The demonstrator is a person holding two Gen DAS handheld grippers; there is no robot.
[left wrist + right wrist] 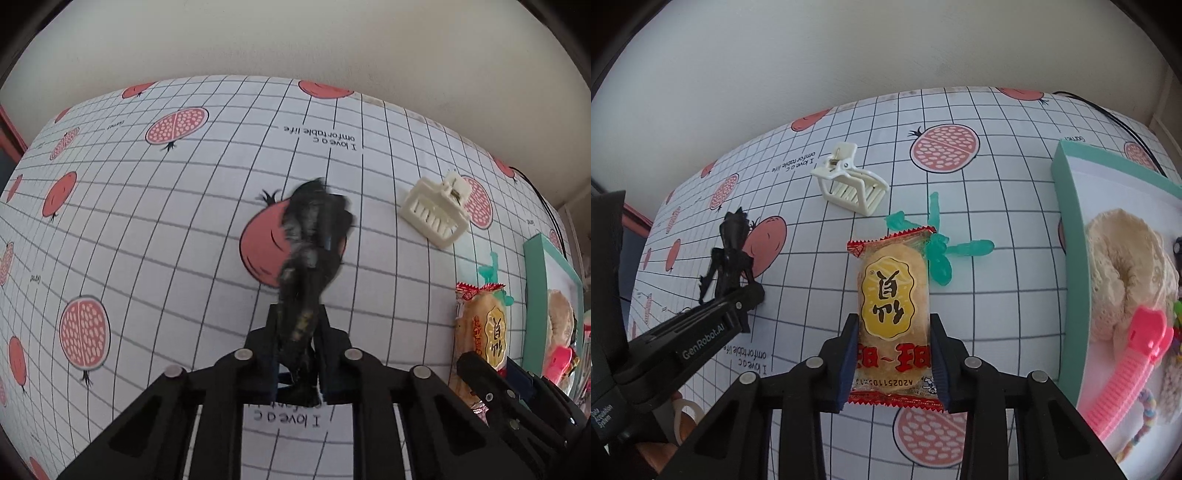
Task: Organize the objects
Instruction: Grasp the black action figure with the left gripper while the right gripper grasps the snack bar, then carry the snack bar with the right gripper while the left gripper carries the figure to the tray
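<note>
Counting 1 snack pack (894,317), 1 white hair claw (849,184), 1 black toy (306,258)

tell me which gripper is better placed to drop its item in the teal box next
Right. The right gripper holds the snack packet, and the teal box lies immediately to its right. The left gripper, shut on the black toy, is farther away, with the right gripper between it and the box.

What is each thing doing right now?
Left gripper: shut on the black toy.
Black toy: held up off the table.
Right gripper: shut on the snack packet.
Snack packet: sealed, held.
White hair clip: closed, lying on the table.
Green toy: lying flat.
Box: open, with things inside.
</note>
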